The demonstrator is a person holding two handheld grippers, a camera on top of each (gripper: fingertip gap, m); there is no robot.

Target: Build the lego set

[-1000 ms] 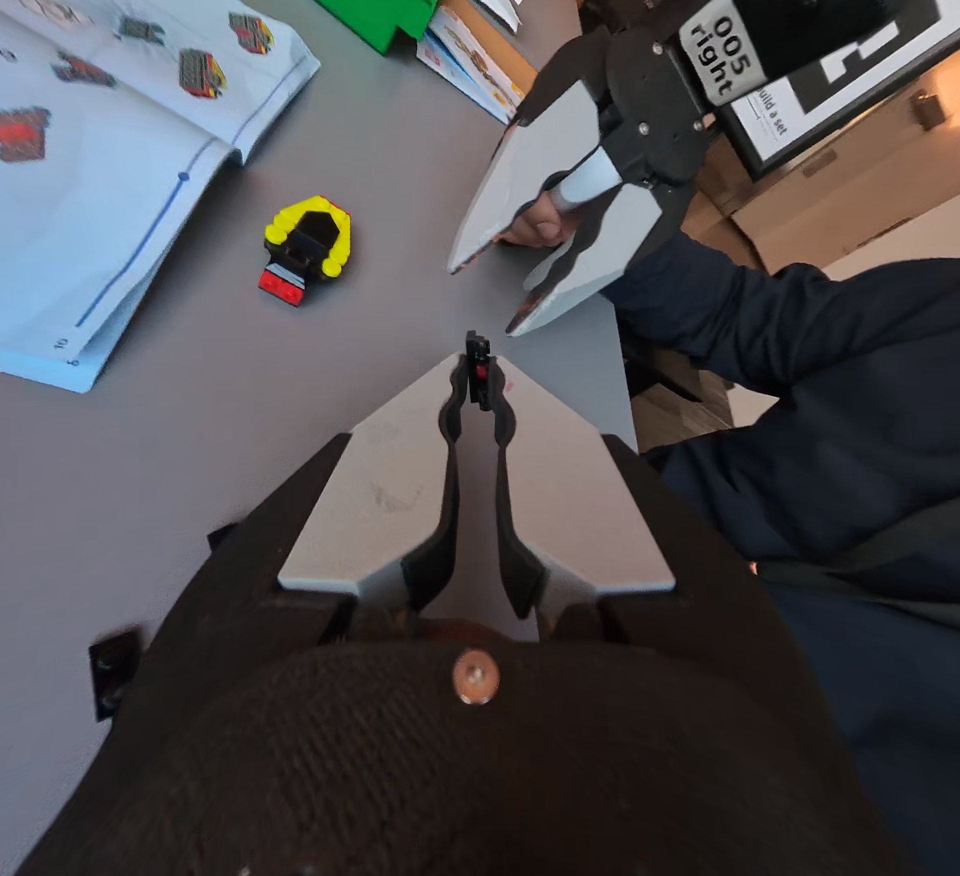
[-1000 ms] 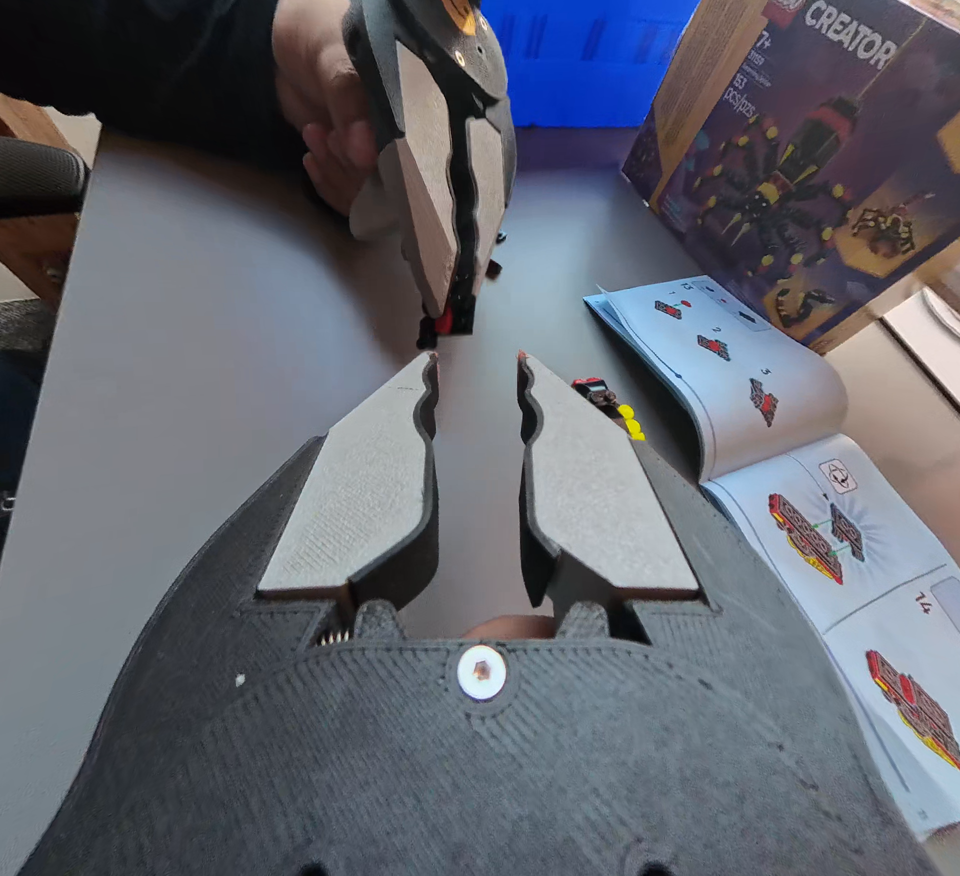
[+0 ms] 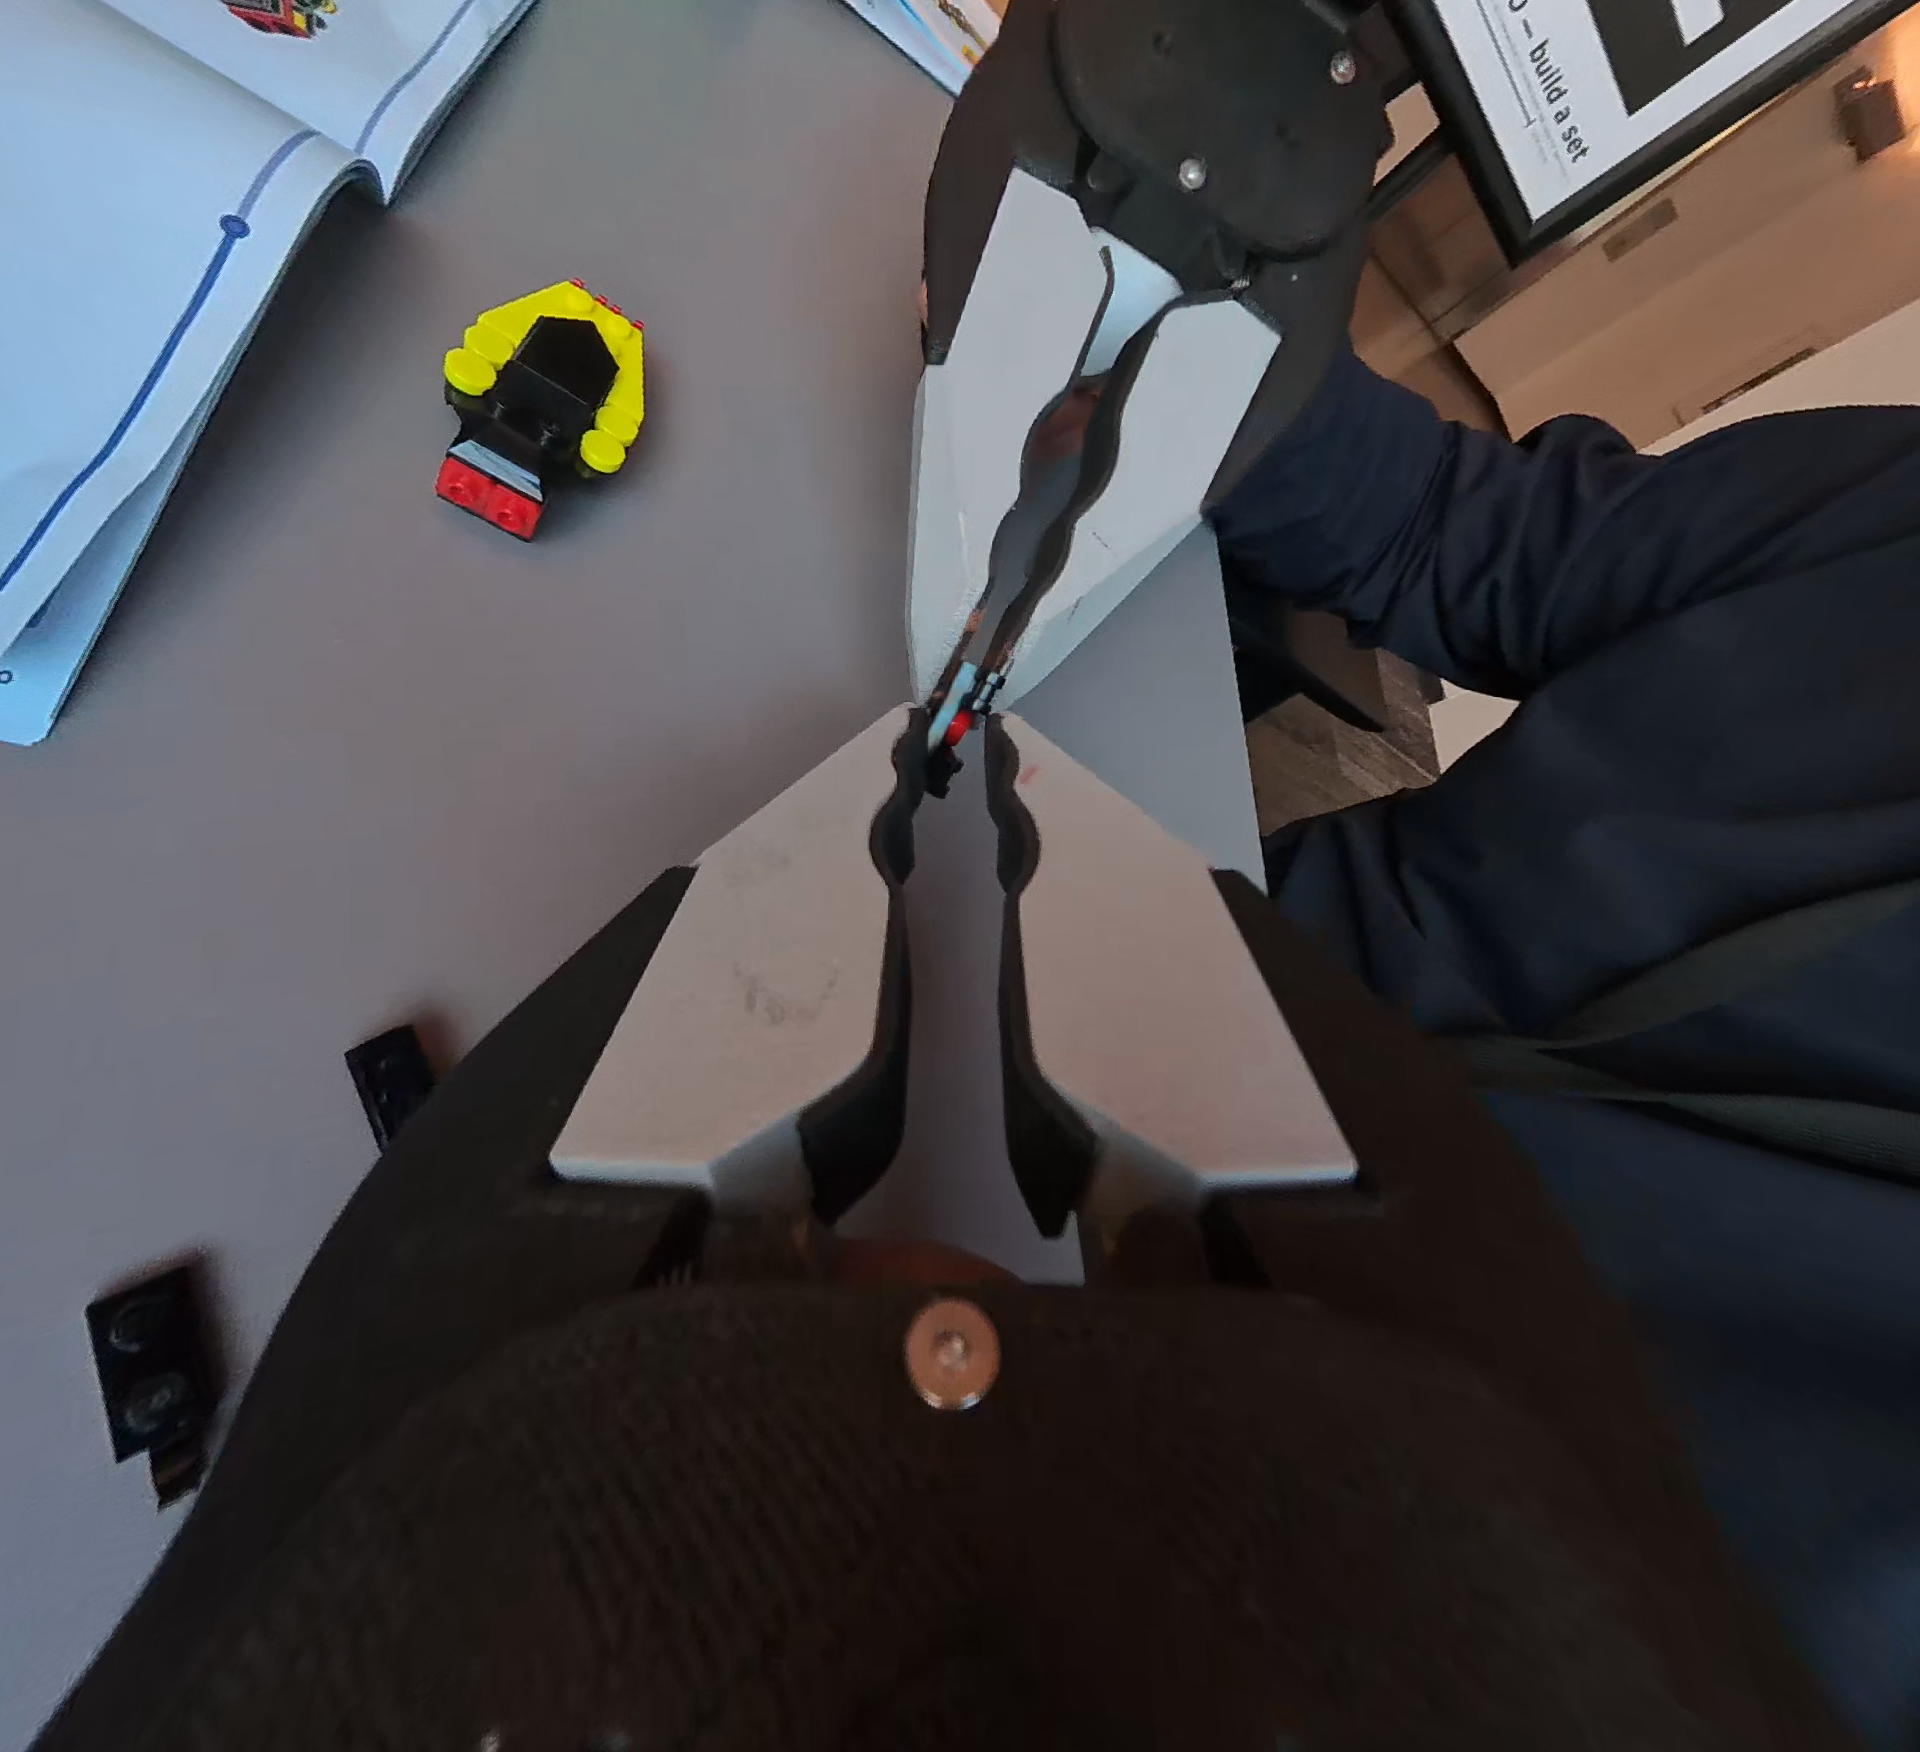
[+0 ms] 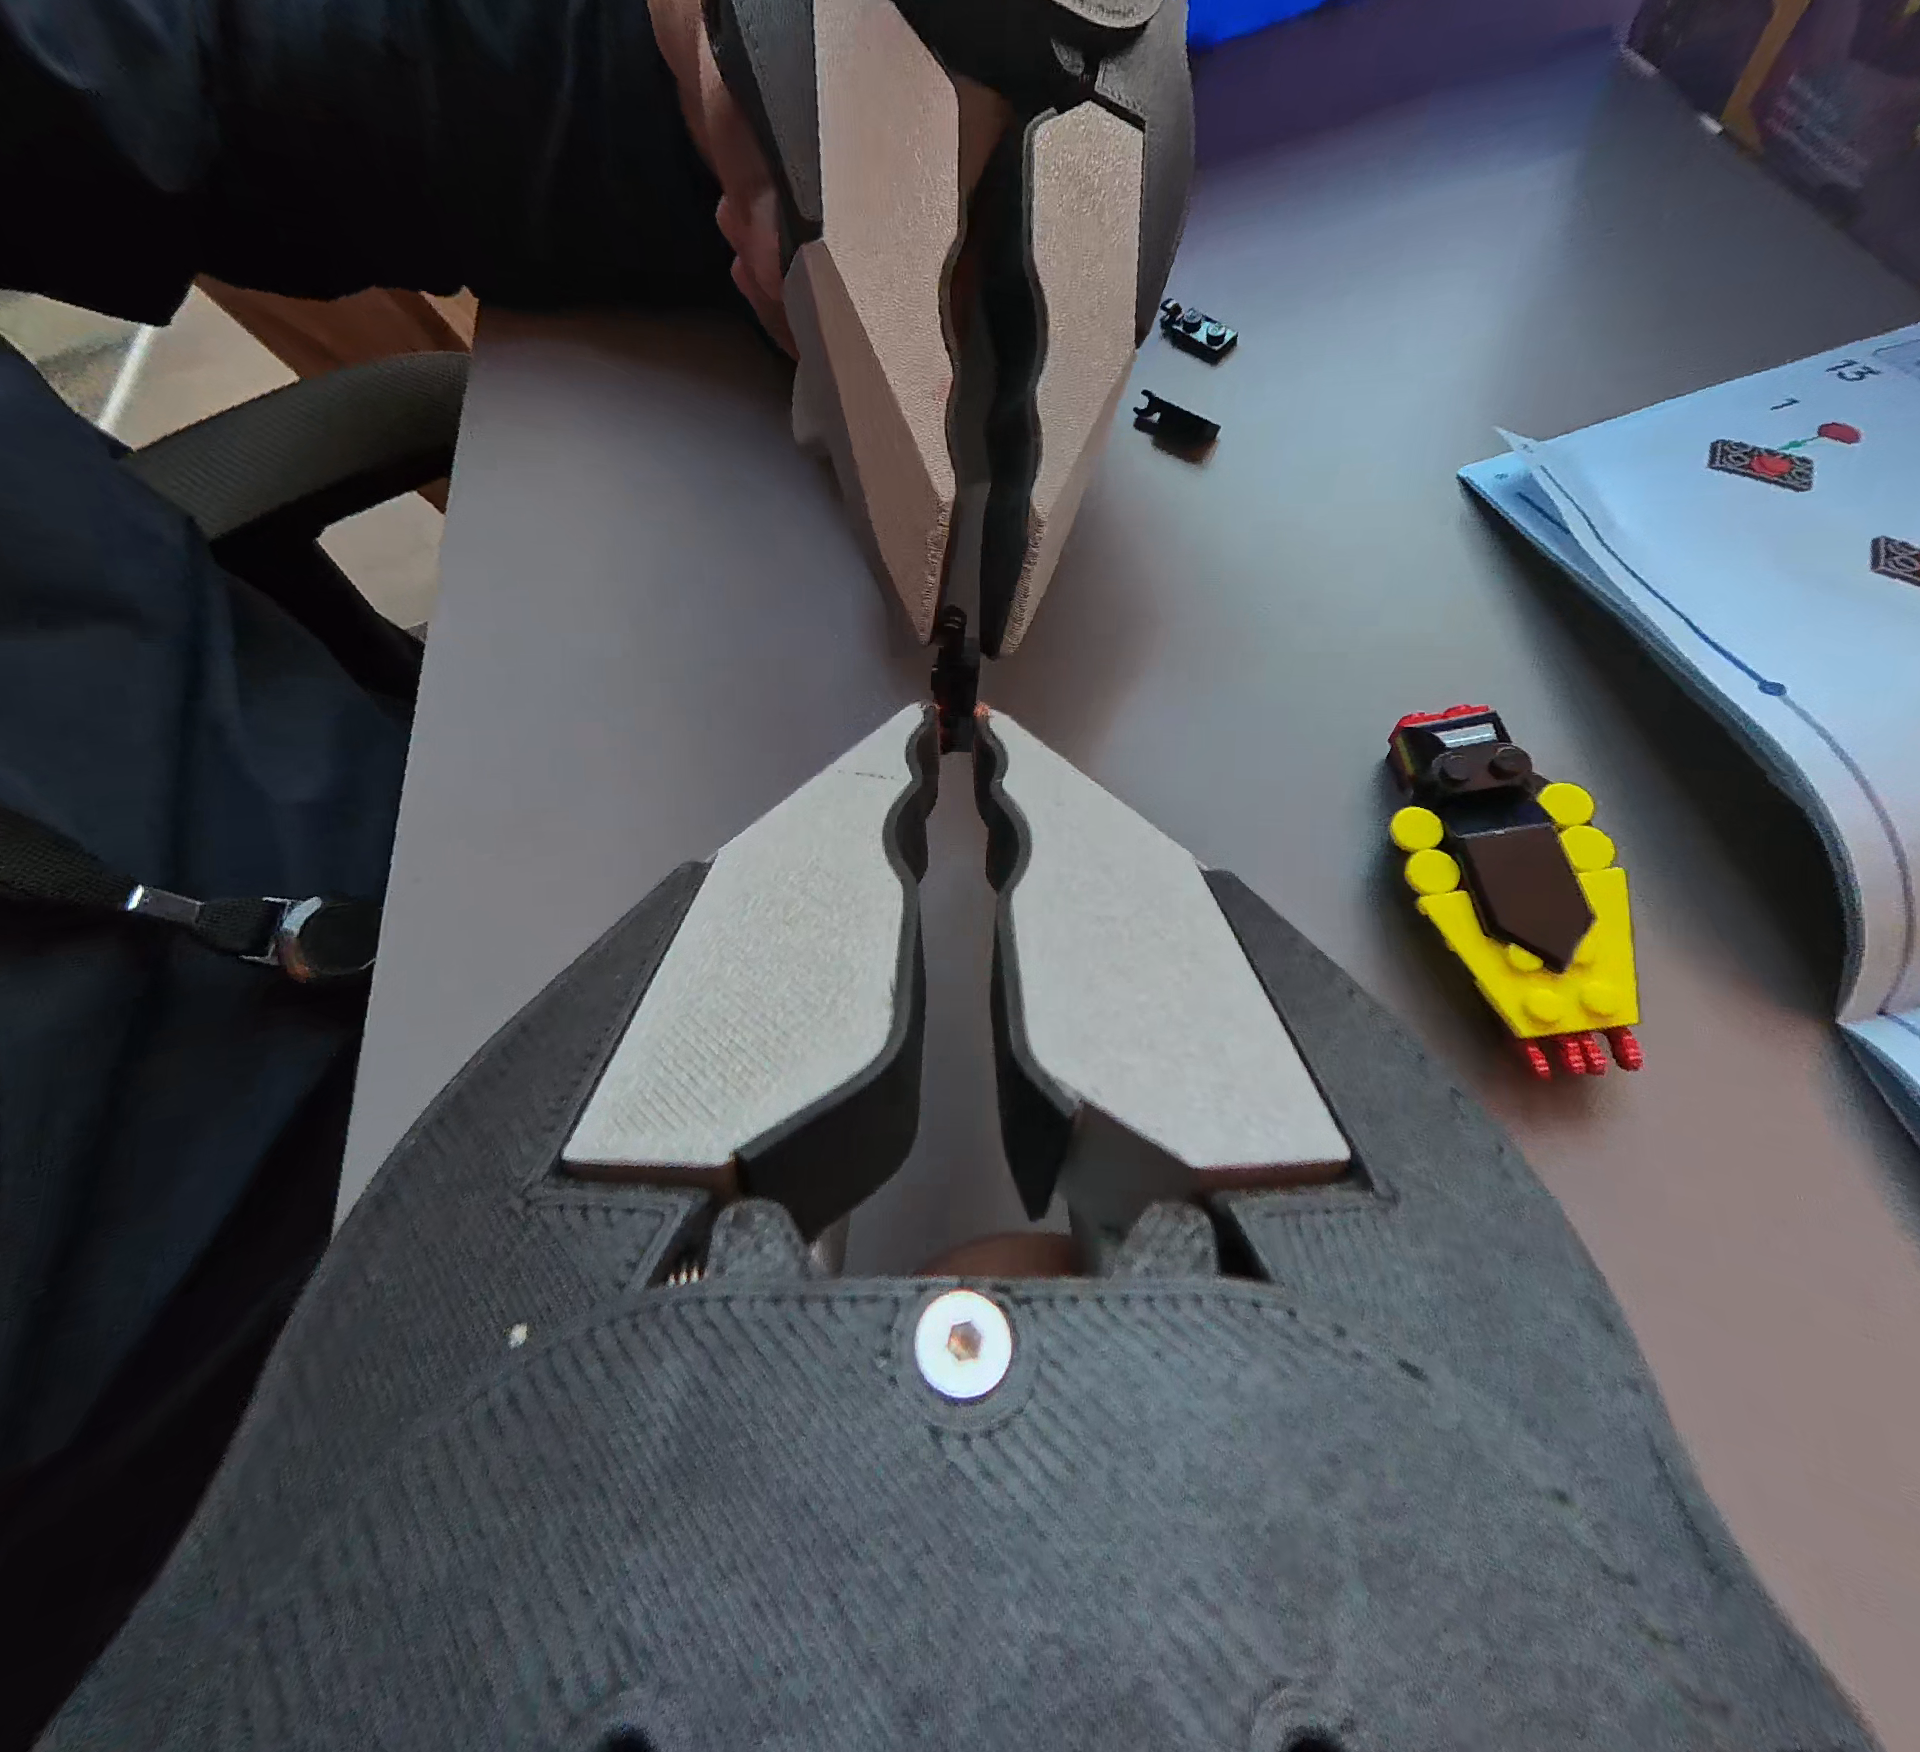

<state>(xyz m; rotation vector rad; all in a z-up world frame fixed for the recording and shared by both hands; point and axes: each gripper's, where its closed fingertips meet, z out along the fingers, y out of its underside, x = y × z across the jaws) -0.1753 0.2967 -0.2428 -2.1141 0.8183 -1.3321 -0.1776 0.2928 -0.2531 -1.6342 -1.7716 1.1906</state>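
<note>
Tip to tip above the near edge of the grey table (image 3: 343, 767): left gripper (image 3: 948, 734) and right gripper (image 4: 954, 728) meeting nose to nose. Pinched between both pairs of tips, a small black-and-red brick piece (image 3: 956, 723), long axis running along the line from one gripper to the other, from 6 toward 12 o'clock in both wrist views. Left jaws nearly closed, clamped on one end of the piece; right jaws likewise narrowed onto the other end, with only a thin slit left between the pads. Held clear of the tabletop, though exact height cannot be told.

At 10 o'clock from the left tips, lying flat on the table well apart from the grippers, a yellow-and-black model (image 3: 545, 403), red end pointing toward 7 o'clock, long axis roughly 1 to 7. Further toward 10 o'clock, an open instruction booklet (image 3: 156, 175). Two loose black pieces (image 4: 1184, 377) at 1 o'clock from the right tips, just beside the left gripper's body.
</note>
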